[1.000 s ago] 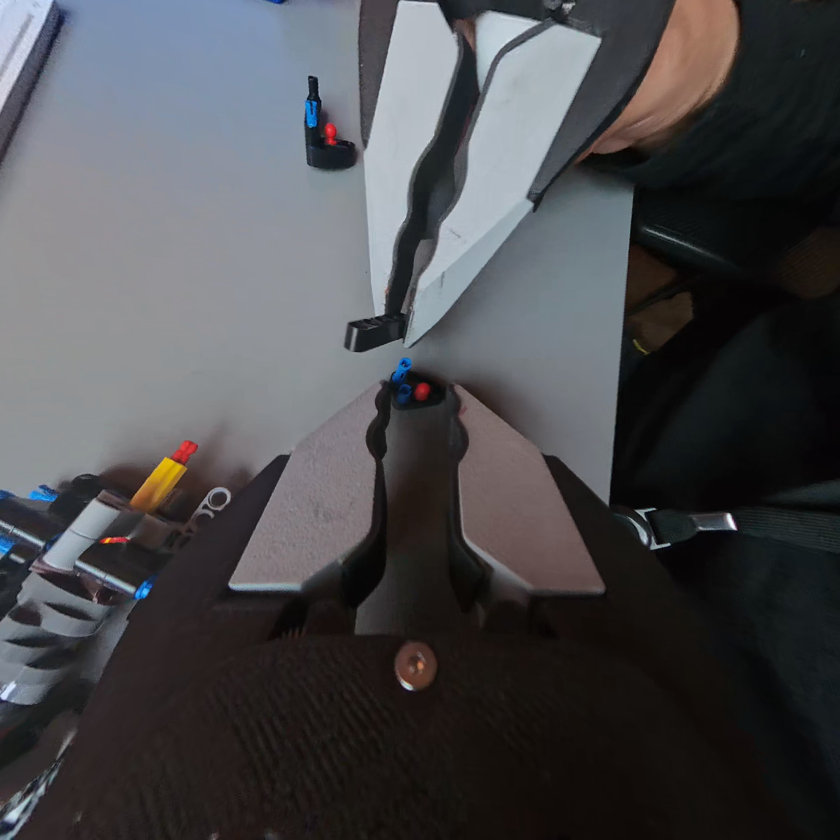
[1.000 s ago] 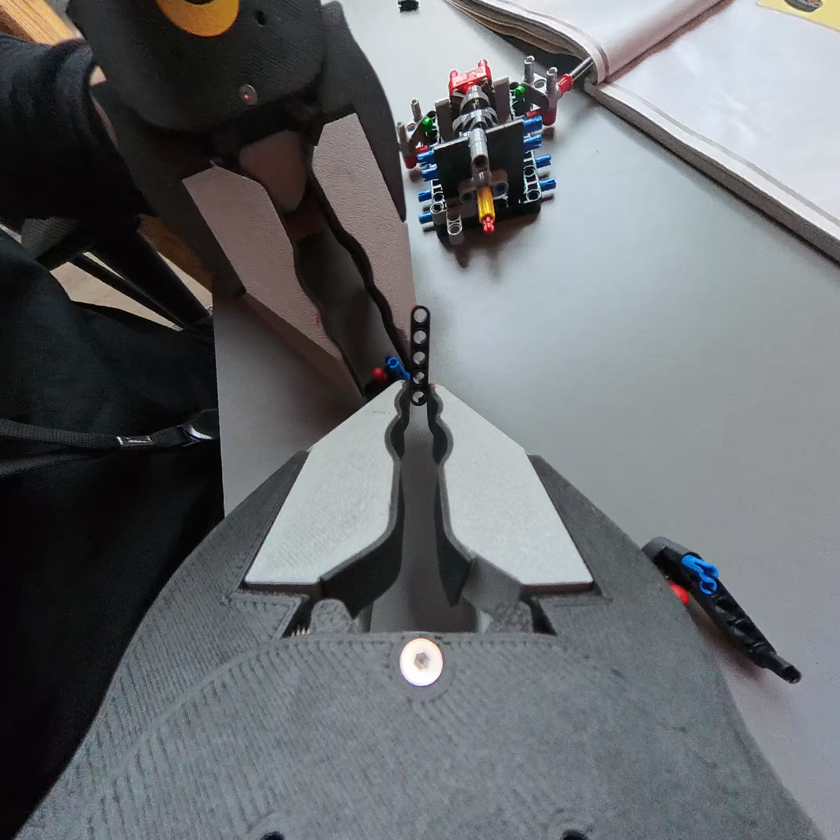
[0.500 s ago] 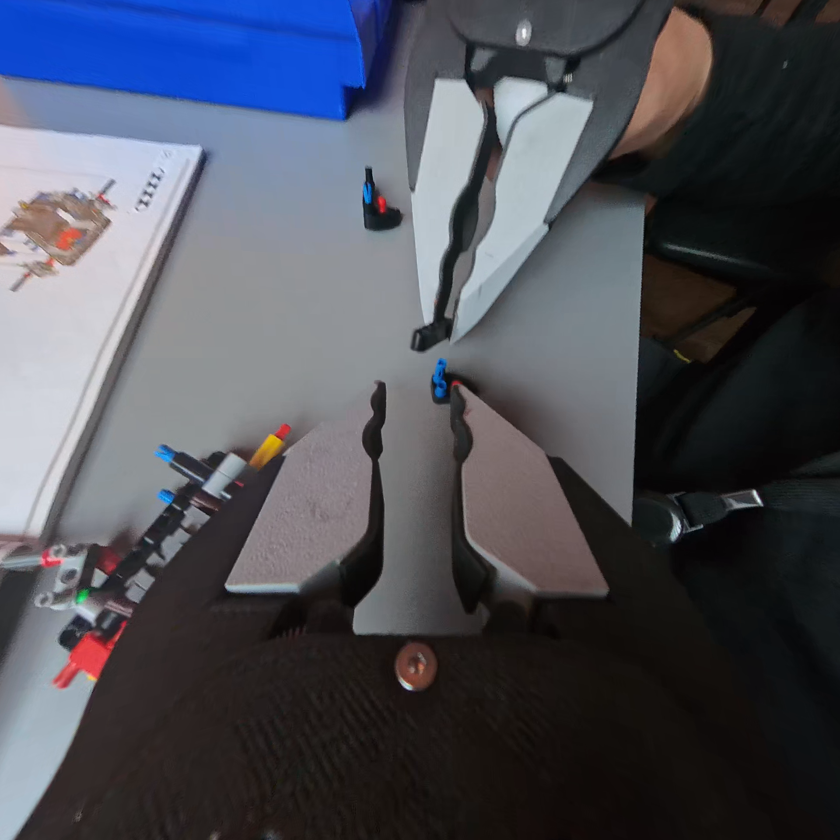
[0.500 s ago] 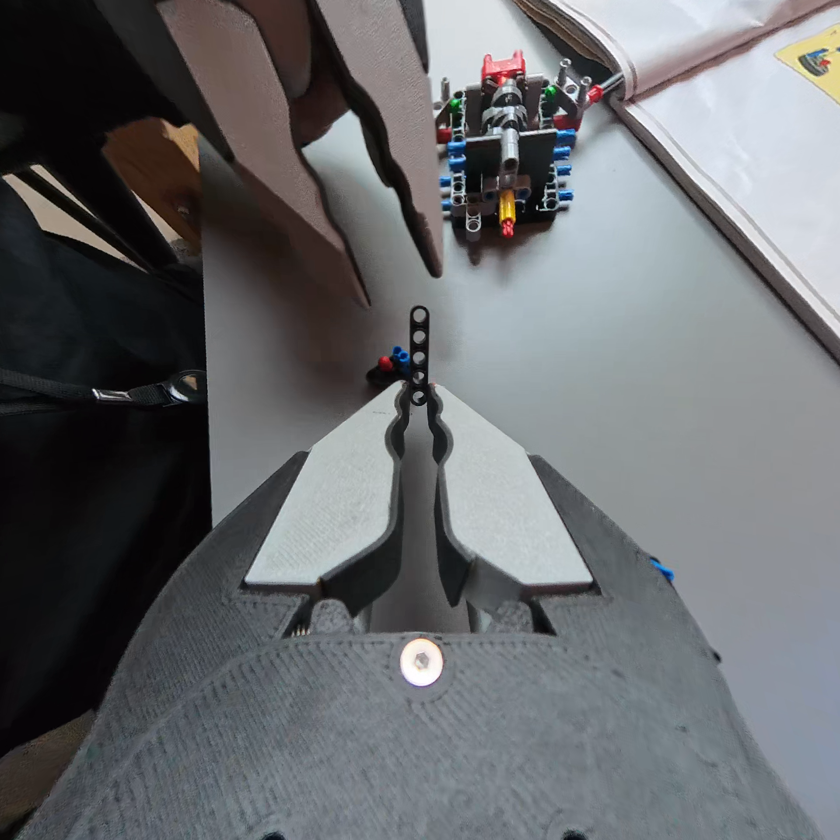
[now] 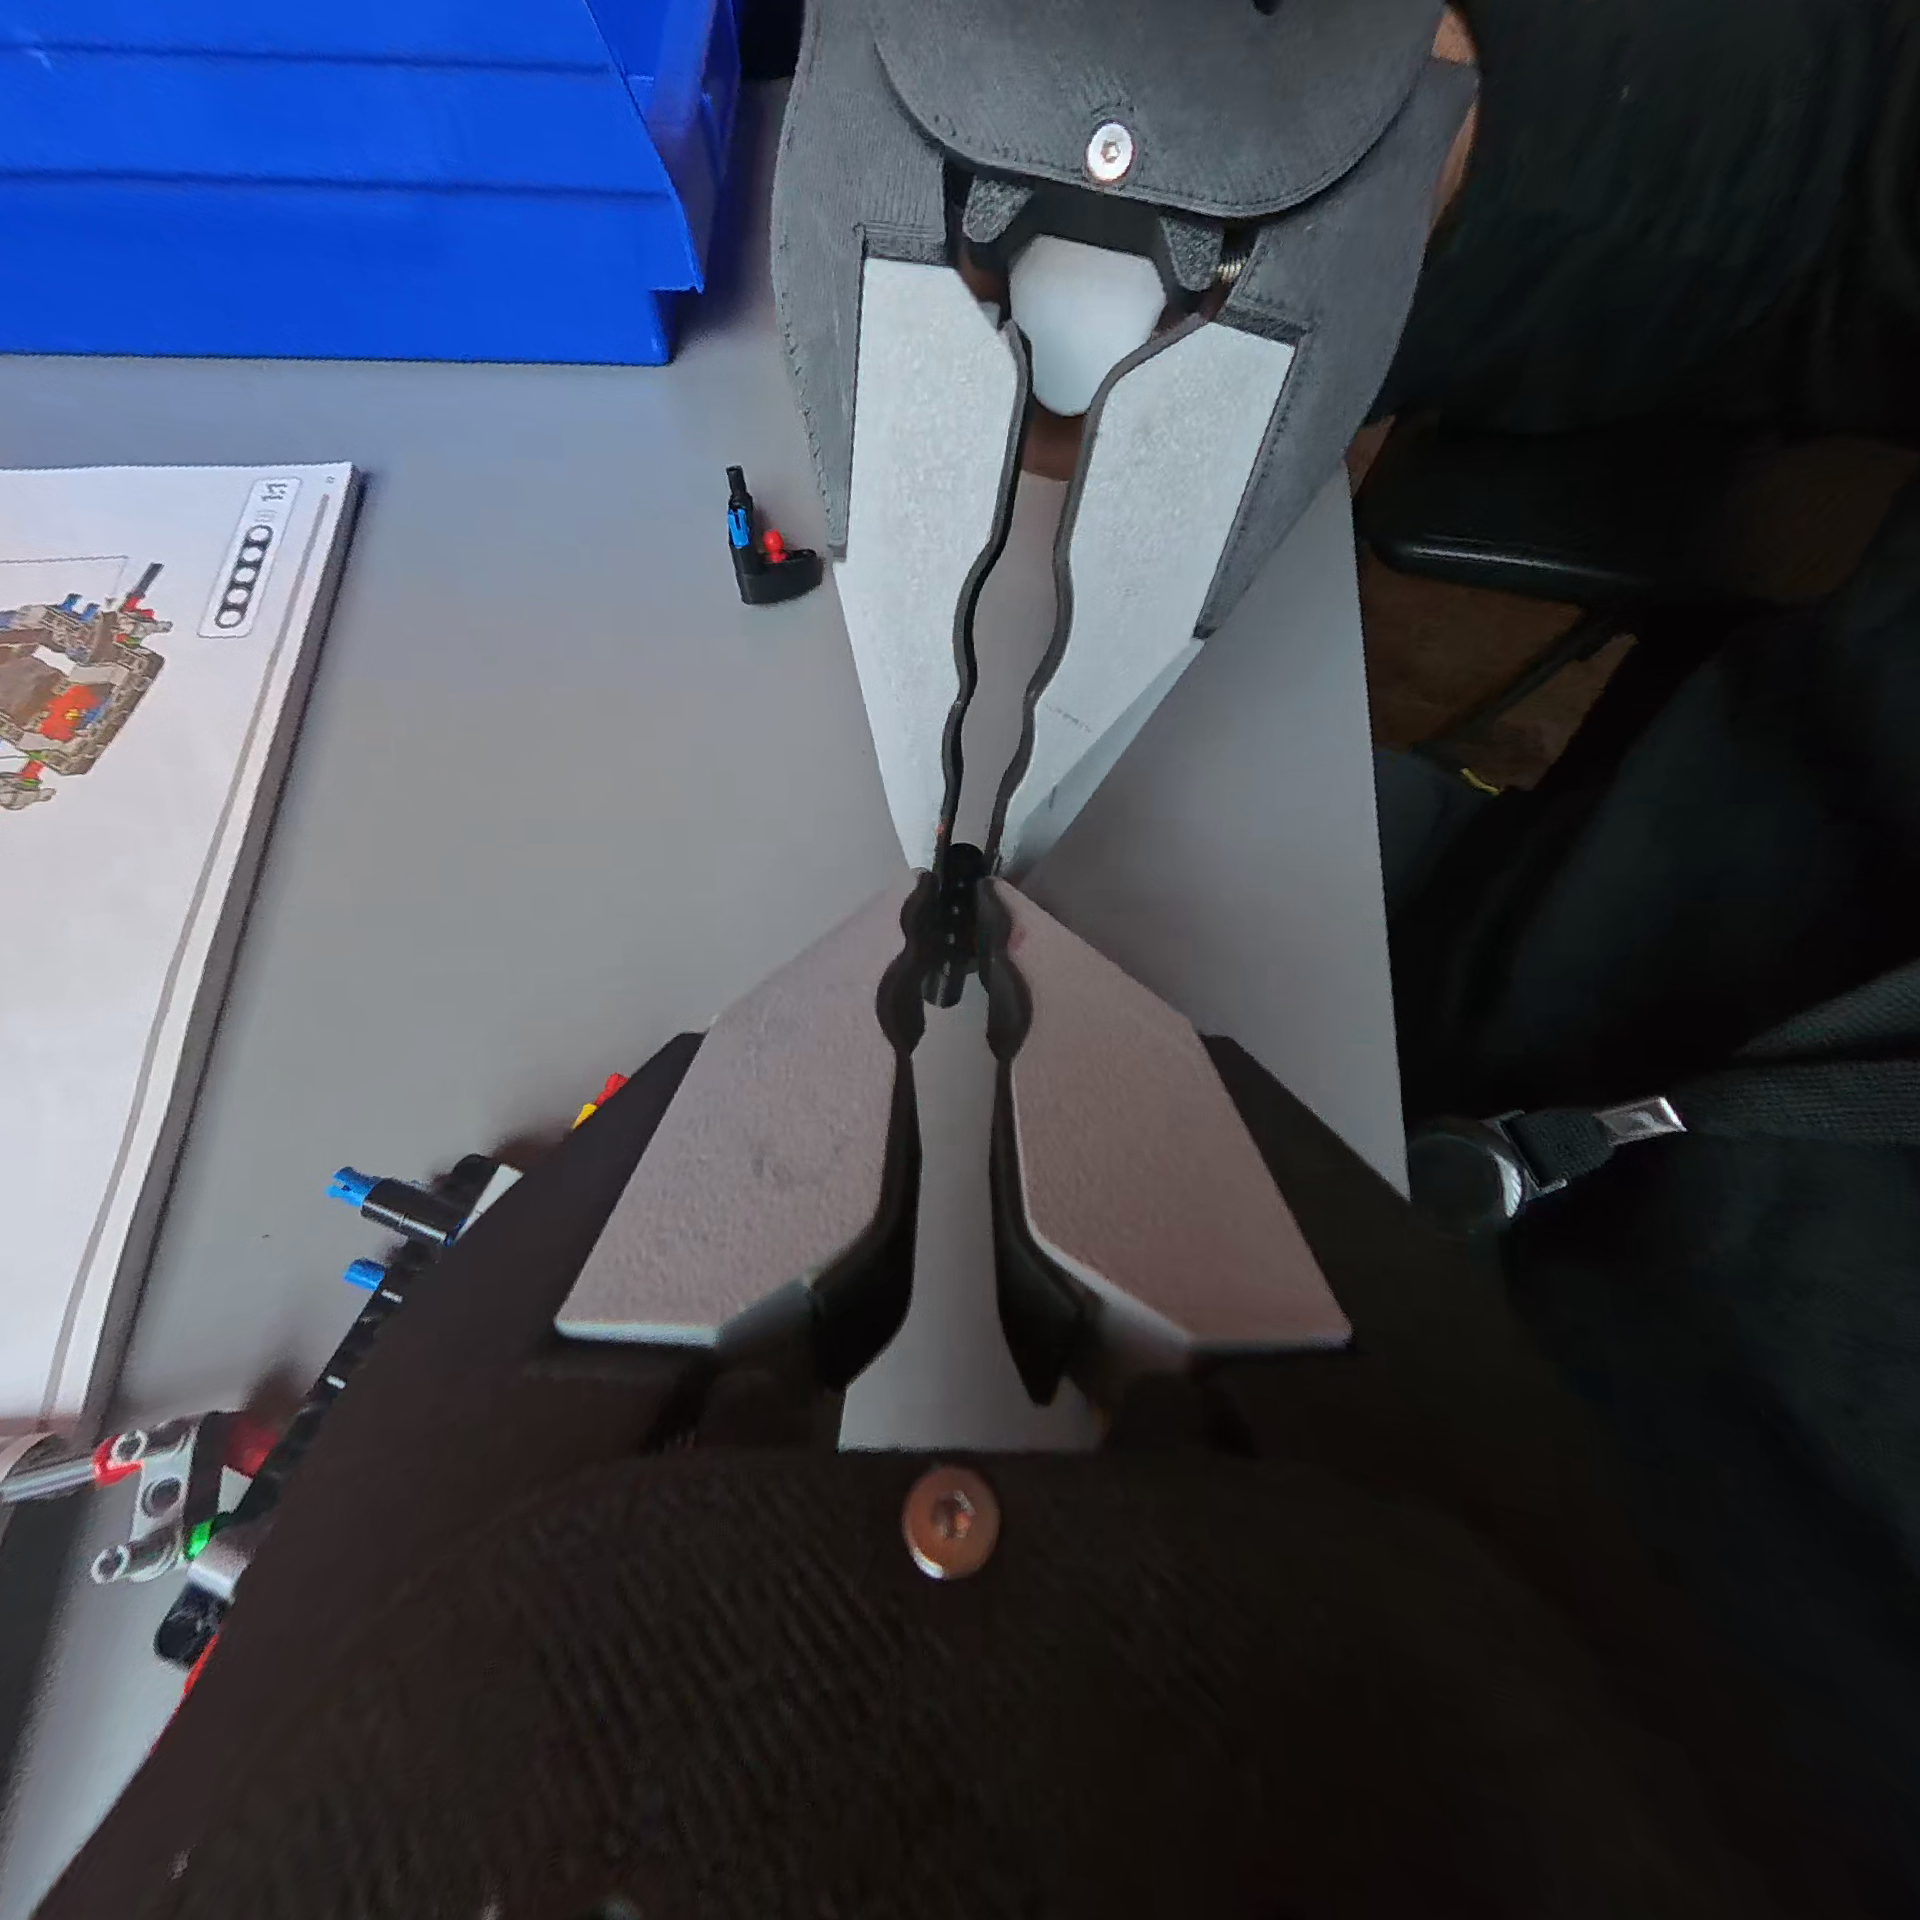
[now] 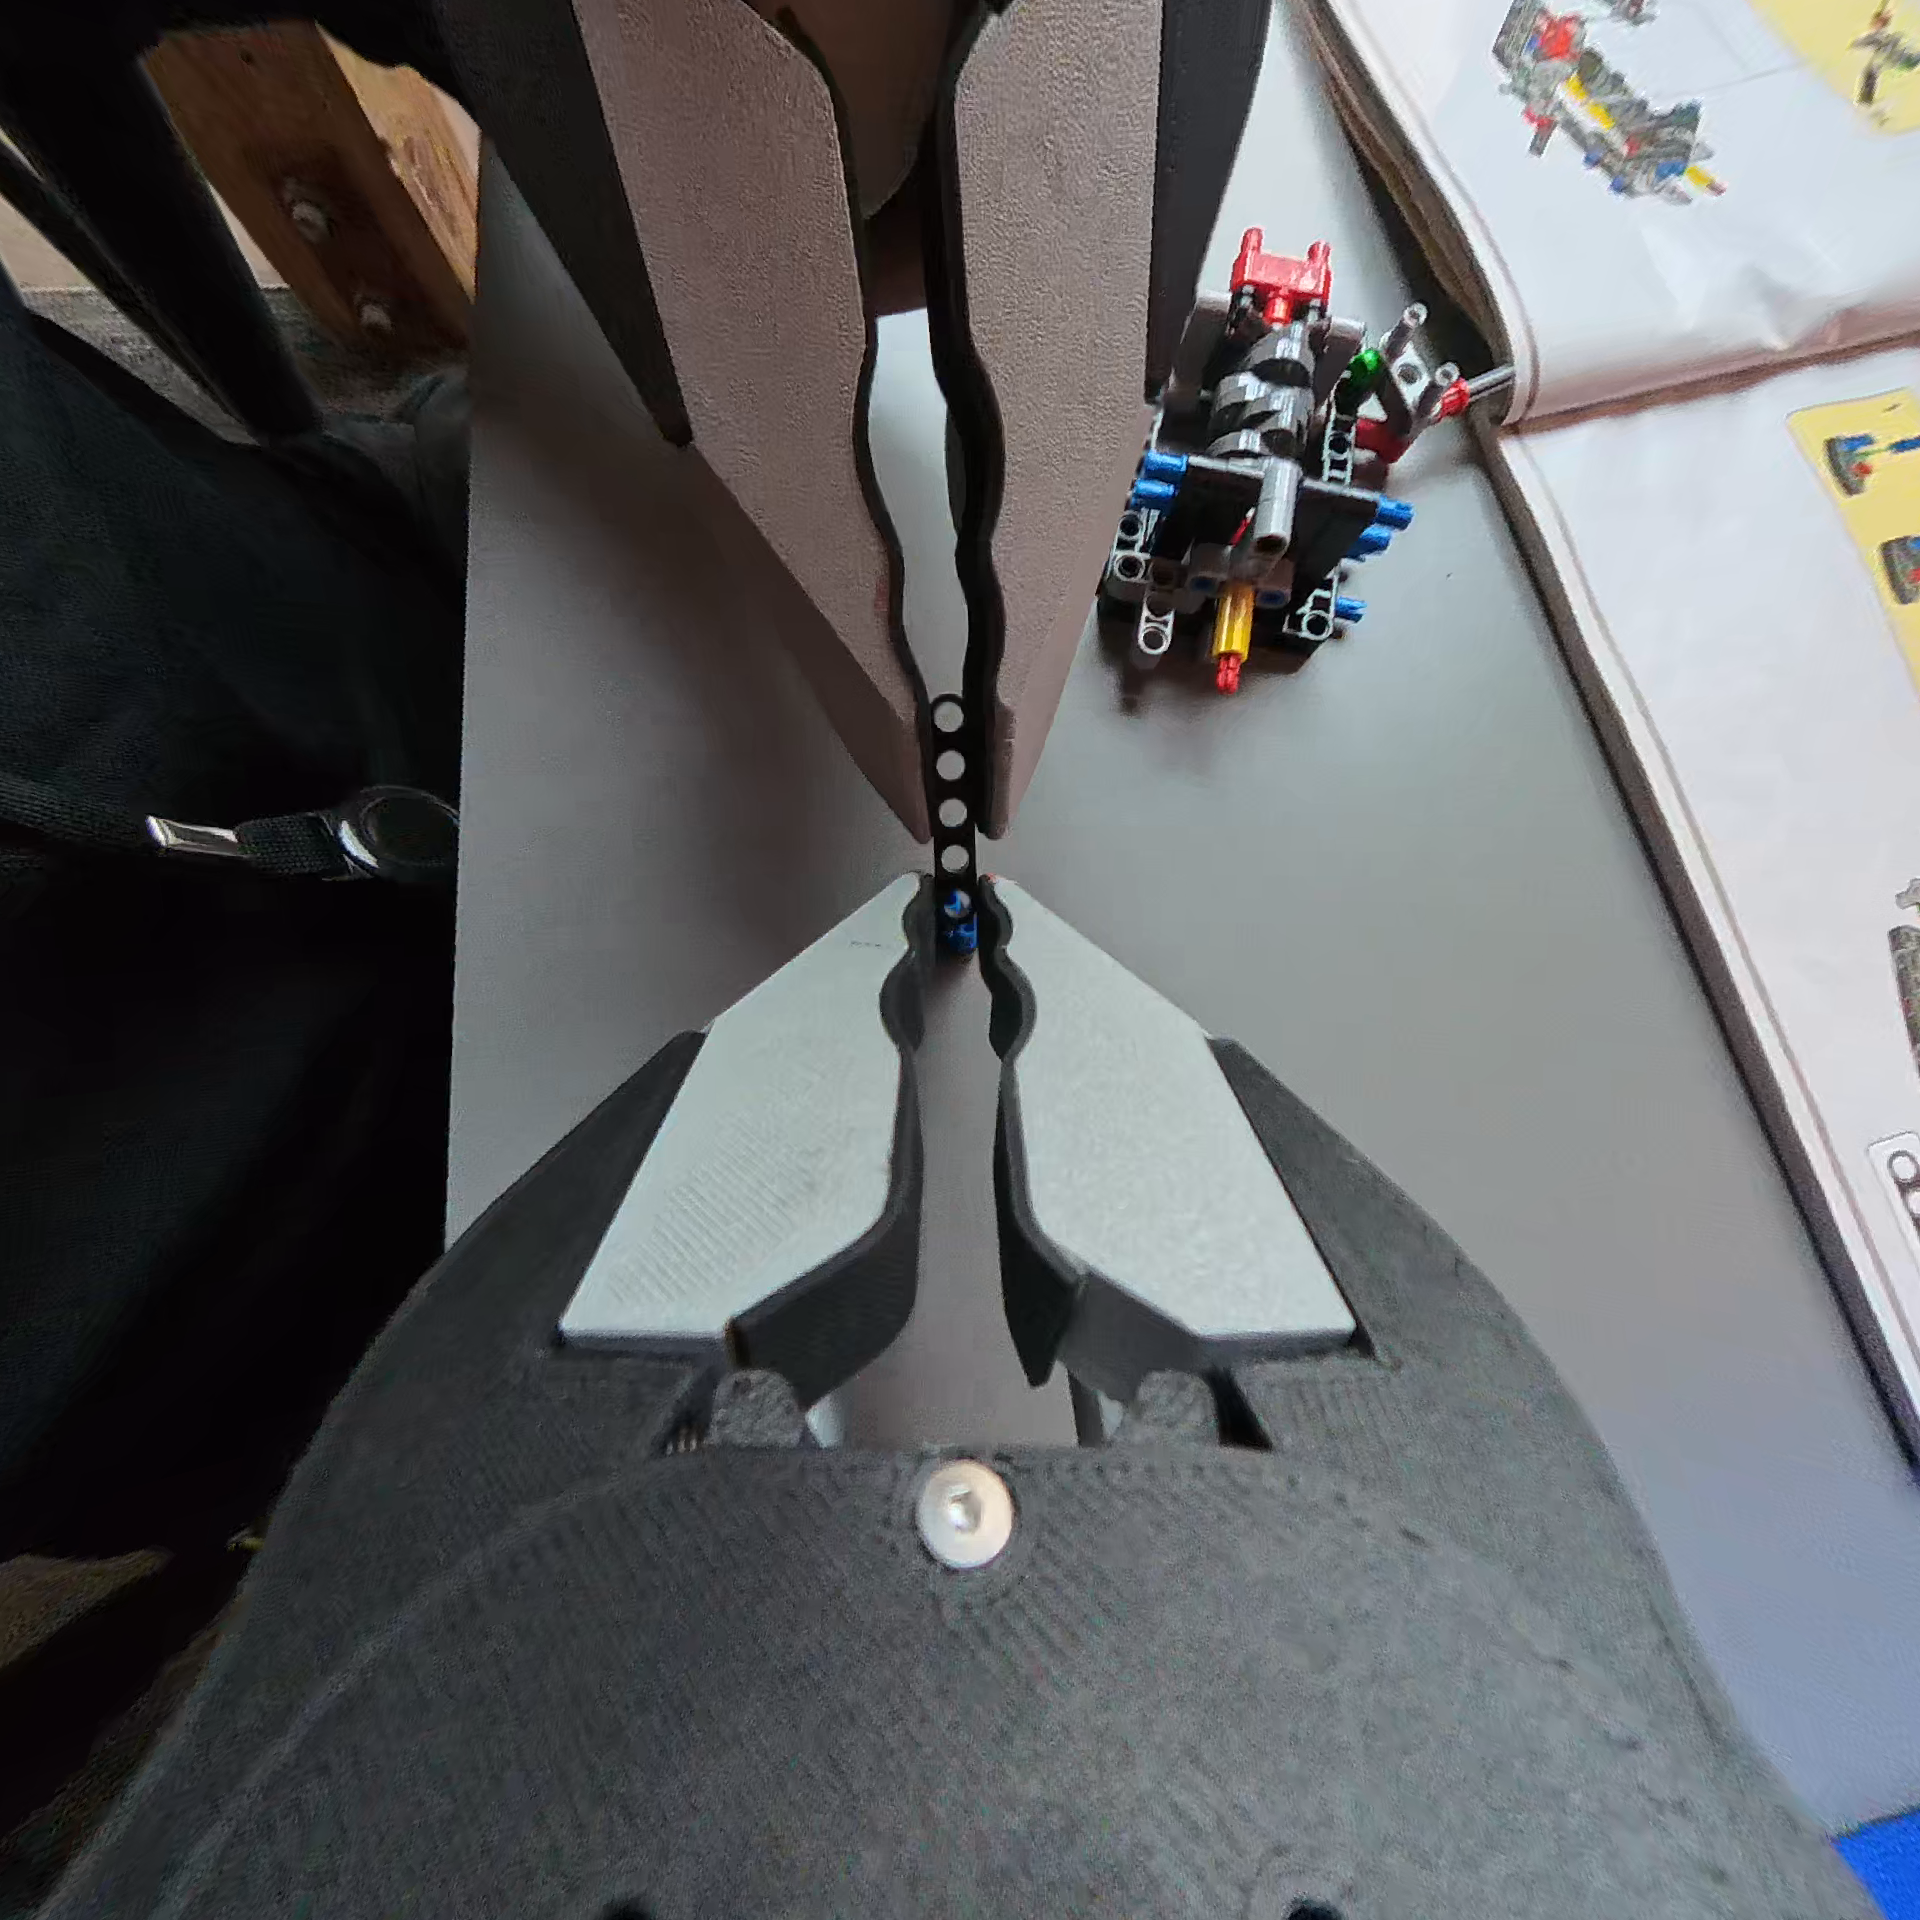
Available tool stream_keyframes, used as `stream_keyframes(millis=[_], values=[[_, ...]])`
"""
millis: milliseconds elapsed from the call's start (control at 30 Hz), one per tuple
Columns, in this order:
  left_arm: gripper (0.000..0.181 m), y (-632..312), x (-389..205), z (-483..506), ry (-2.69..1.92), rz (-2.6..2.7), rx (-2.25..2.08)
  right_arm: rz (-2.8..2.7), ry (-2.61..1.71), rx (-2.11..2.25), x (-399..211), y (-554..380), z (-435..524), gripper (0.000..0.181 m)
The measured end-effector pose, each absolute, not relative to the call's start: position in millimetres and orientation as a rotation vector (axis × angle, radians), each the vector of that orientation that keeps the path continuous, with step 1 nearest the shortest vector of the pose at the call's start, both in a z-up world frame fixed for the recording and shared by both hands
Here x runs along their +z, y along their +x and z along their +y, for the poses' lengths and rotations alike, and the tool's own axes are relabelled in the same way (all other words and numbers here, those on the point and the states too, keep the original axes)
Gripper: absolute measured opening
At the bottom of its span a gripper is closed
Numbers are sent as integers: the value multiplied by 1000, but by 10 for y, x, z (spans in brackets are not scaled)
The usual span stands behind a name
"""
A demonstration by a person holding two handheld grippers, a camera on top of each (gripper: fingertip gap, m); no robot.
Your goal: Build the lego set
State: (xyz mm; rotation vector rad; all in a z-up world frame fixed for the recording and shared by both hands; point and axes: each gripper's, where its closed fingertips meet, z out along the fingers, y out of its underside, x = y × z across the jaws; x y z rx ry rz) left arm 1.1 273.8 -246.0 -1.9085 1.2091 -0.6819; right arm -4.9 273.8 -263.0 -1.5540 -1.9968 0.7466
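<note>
Between the two sets of jaws, tip to tip above the grey desk (image 6: 1351,987), a black beam (image 6: 950,790) with a row of holes is held. Right gripper (image 6: 953,914) pinches its near end, where a blue pin (image 6: 951,928) shows; left gripper (image 5: 954,935) has closed on the other end. Farther off, right of the left gripper in the right wrist view, sits the partly built model (image 6: 1268,499), with an open manual (image 6: 1714,260) beyond. Blue bins (image 5: 343,177) stand at the desk's far side in the left view, and a small black piece (image 5: 769,551) lies alone.
</note>
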Motion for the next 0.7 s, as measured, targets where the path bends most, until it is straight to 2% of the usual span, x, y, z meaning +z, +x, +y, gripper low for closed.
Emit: stream_keyframes(millis=[167,300,700], values=[[3,-24,-2384,2751,-1836,1167,-690,-1939,-1480,763,-2559,19,2780,4],[3,-11,-2366,2757,-1814,1133,-747,-1874,-1464,860,-2495,-6,2784,12],[3,51,-2447,2738,-1816,1129,-795,-1888,-1400,964,-2514,1,2731,4]])
